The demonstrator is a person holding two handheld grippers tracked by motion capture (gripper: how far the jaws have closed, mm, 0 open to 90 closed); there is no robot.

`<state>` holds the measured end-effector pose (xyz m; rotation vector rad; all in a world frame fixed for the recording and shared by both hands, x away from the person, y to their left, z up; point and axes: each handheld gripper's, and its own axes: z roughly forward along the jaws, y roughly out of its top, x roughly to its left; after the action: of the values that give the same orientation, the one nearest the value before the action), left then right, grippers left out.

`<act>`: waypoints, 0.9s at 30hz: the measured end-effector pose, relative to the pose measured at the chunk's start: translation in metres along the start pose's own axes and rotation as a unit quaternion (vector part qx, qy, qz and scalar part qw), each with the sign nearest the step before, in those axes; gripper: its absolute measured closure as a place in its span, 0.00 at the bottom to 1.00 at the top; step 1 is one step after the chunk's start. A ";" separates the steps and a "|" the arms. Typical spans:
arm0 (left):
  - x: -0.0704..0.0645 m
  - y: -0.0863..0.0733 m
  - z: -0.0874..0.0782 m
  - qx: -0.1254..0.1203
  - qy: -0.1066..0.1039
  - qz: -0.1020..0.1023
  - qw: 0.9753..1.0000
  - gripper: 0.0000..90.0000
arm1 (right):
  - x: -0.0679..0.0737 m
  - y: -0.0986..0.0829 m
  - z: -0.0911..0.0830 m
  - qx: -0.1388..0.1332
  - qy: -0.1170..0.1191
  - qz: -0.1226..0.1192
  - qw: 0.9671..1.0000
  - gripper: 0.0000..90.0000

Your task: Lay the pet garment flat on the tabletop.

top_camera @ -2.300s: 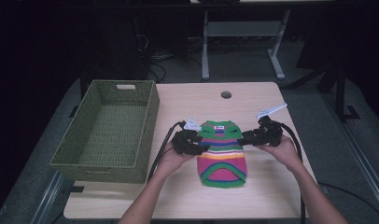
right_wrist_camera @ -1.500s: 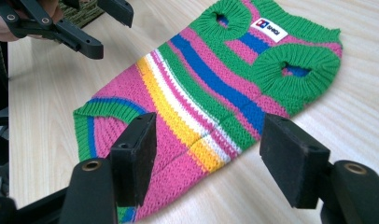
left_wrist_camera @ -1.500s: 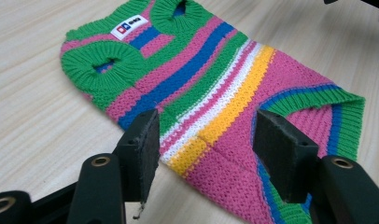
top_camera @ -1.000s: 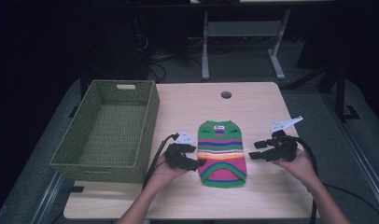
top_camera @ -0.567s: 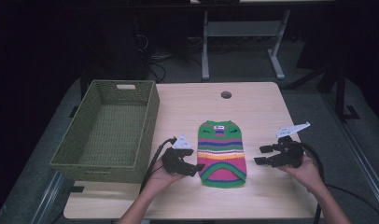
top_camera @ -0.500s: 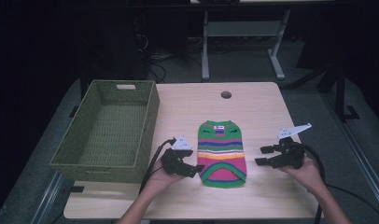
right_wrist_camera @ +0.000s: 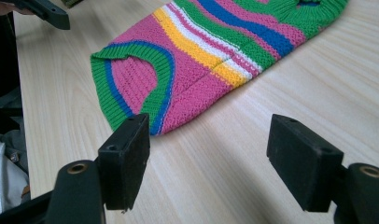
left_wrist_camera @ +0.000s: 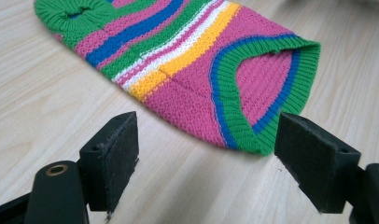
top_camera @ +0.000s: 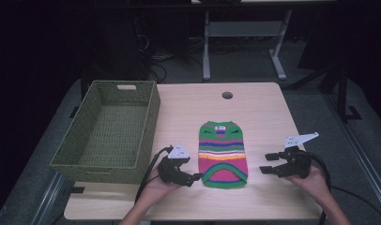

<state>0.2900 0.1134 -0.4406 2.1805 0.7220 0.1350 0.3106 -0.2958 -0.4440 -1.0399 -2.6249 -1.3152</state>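
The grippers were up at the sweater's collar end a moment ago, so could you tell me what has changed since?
Both grippers have let go and drawn back toward the person. The left gripper now sits open beside the hem corner of the sweater; the right gripper hangs open, off to the sweater's other side. The sweater still lies flat in the same spot, and the basket has not moved.

Sweater (top_camera: 223,155) between the two grippers: knit stripes in green, blue, pink, white and yellow-orange, magenta-pink body, green ribbed hem with a blue band just inside it, green collar. Left gripper (left_wrist_camera: 207,161) and right gripper (right_wrist_camera: 208,161): black jaws and black bodies, each with a light grey plate on top. Basket (top_camera: 148,126) beyond the left gripper is olive-green weave; table (top_camera: 254,112) under both is pale wood grain.
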 end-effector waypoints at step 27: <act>-0.018 -0.042 -0.025 -0.021 0.008 -0.013 1.000 0.22 | 0.016 -0.048 -0.018 -0.034 -0.038 0.027 0.998 0.31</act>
<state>0.2478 0.1413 -0.4527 2.1315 0.7496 0.1527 0.2665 -0.3201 -0.4611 -1.1847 -2.6018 -1.3908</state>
